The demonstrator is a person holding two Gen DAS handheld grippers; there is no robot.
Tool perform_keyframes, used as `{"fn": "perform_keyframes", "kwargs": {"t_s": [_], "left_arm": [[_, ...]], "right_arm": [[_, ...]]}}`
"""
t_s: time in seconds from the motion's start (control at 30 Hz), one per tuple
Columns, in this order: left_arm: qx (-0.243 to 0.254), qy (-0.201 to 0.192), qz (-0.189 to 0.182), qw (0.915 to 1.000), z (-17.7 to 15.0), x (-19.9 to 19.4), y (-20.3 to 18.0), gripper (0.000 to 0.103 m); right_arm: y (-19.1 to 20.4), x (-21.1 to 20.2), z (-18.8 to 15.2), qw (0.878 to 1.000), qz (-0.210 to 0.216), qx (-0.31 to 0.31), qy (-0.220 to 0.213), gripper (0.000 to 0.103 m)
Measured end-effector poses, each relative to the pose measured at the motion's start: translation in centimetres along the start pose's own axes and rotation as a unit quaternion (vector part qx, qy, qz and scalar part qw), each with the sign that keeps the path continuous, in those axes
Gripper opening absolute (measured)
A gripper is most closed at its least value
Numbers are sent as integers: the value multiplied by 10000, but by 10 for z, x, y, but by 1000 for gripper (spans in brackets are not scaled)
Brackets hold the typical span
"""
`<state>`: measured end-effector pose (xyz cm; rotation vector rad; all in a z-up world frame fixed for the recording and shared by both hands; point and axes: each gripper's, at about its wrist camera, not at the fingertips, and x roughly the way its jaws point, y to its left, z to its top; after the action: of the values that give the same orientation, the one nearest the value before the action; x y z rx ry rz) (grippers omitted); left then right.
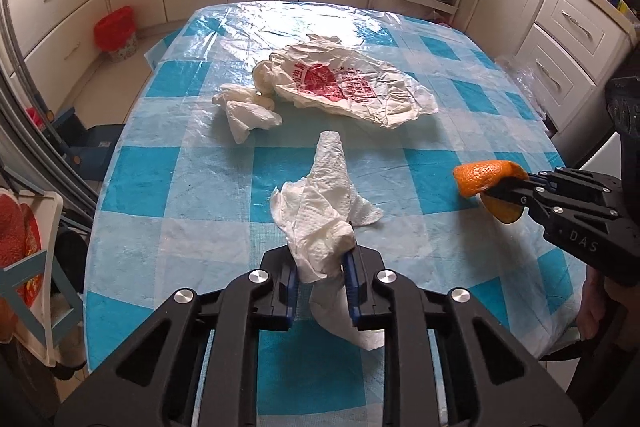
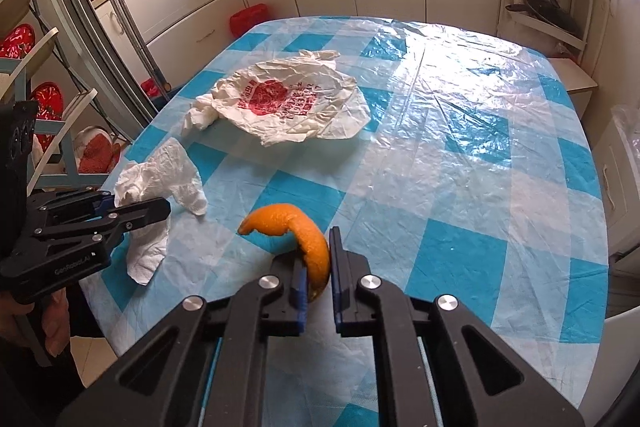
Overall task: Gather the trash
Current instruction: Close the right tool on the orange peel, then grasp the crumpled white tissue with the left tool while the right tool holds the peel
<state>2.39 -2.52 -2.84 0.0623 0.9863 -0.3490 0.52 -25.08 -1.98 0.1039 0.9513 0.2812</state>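
Observation:
A crumpled white paper towel [image 1: 320,203] is pinched between the blue pads of my left gripper [image 1: 322,259], with one end hanging below the fingers. From the right wrist view, that towel [image 2: 168,171] and the left gripper [image 2: 140,203] are at the table's left edge. My right gripper [image 2: 318,259] is shut on a curled orange peel [image 2: 308,239], held just above the cloth. In the left wrist view the peel [image 1: 480,175] sticks out of the right gripper [image 1: 492,193] at the right. A white plastic bag with red print [image 1: 340,83] [image 2: 288,103] lies flat mid-table, with another crumpled tissue [image 1: 248,111] [image 2: 200,115] beside it.
The table [image 1: 440,155] [image 2: 460,147] wears a blue and white checked cloth under clear plastic film. A red-lined bin [image 1: 114,29] [image 2: 248,19] stands on the floor beyond the far left corner. Cream cabinets ring the room, and a folding chair [image 2: 60,131] stands at the left.

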Motion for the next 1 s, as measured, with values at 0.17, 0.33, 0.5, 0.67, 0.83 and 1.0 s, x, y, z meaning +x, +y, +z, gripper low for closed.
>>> {"fn": "perform_keyframes", "kwargs": {"t_s": [0.17,0.33,0.5,0.67,0.83,1.0], "left_arm": [[95,70,167,9998,-1,4,-3,32],[-52,-53,323,9995,2,5,4,61],[-43,-10,93,9999,5,8,1,16],[24,-271,46,9996,11,-2,-8,14],[189,-408,-44,9990,17,-7,-26,14],[508,-558,-1,9971,18,-10,-52,14]], "right_arm": [[-7,5,-2,10000,-43,65,19,14],[-14,4,-1,9999,-21,135,-85,24],[-12,-2,-1,9999,15,44,-164,8],[-18,-9,-1,9995,31,123,-293,8],[-30,-17,-3,9989,-7,262,-385,8],[-40,-28,-6,9981,-55,359,-499,8]]}}
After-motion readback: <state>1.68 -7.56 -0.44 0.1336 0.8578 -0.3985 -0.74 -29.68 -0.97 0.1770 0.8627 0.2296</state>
